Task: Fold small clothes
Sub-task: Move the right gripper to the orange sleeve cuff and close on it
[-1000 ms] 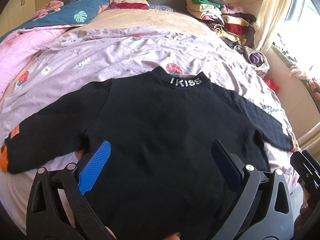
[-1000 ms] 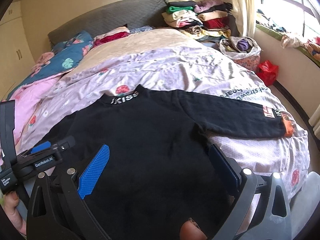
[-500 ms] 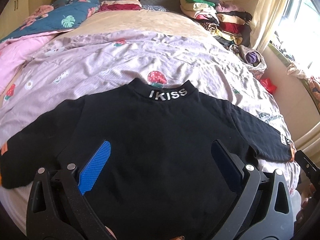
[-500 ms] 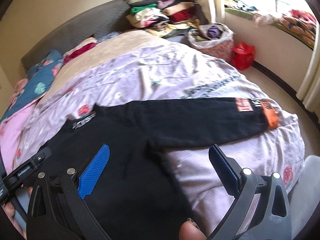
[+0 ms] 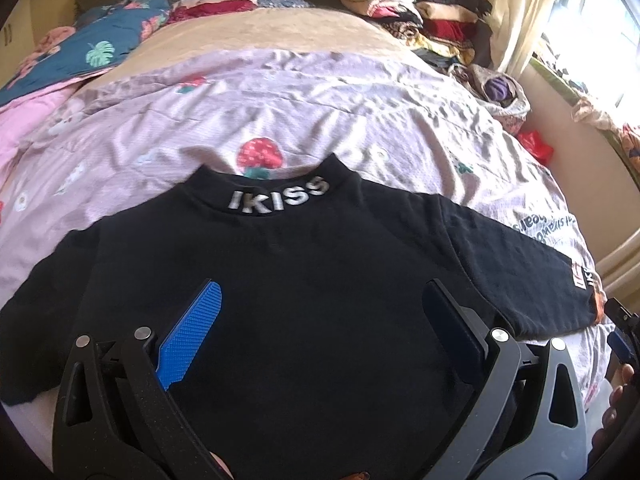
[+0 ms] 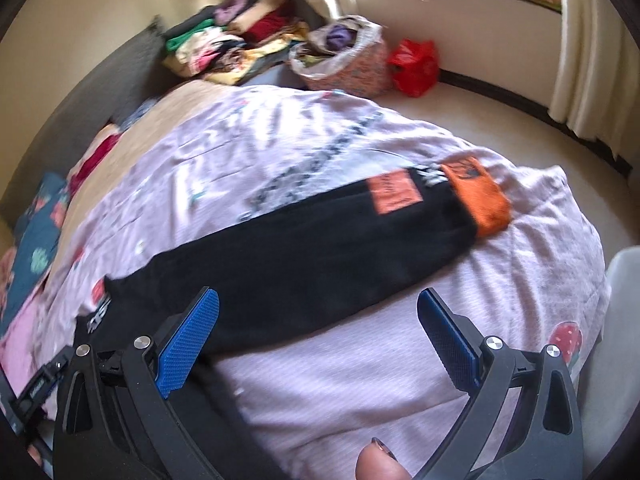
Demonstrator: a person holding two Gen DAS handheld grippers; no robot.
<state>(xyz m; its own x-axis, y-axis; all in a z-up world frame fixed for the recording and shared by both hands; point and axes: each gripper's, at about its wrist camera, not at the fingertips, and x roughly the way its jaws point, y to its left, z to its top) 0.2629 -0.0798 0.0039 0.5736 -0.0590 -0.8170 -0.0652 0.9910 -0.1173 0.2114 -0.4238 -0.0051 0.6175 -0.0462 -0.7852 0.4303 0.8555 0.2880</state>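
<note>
A small black sweater (image 5: 304,280) with "IKISS" on its collar (image 5: 278,199) lies flat on the lilac bedspread (image 5: 320,112), sleeves spread to both sides. My left gripper (image 5: 320,312) hovers open over the sweater's lower body, nothing between its blue pads. In the right wrist view the right sleeve (image 6: 320,248) stretches toward its orange cuff (image 6: 476,200). My right gripper (image 6: 318,320) is open just short of the sleeve, over its near edge and the bedspread.
Folded clothes are stacked (image 5: 416,12) at the bed's far right corner. A patterned bag (image 6: 344,56) and a red bag (image 6: 414,66) sit on the floor. Pillows and a teal floral quilt (image 5: 100,48) lie far left. The bed edge (image 6: 592,280) drops off at right.
The right gripper swung rightward from the sweater's body to the right sleeve and orange cuff. The left gripper shifted right and slightly forward, so the collar is now centred.
</note>
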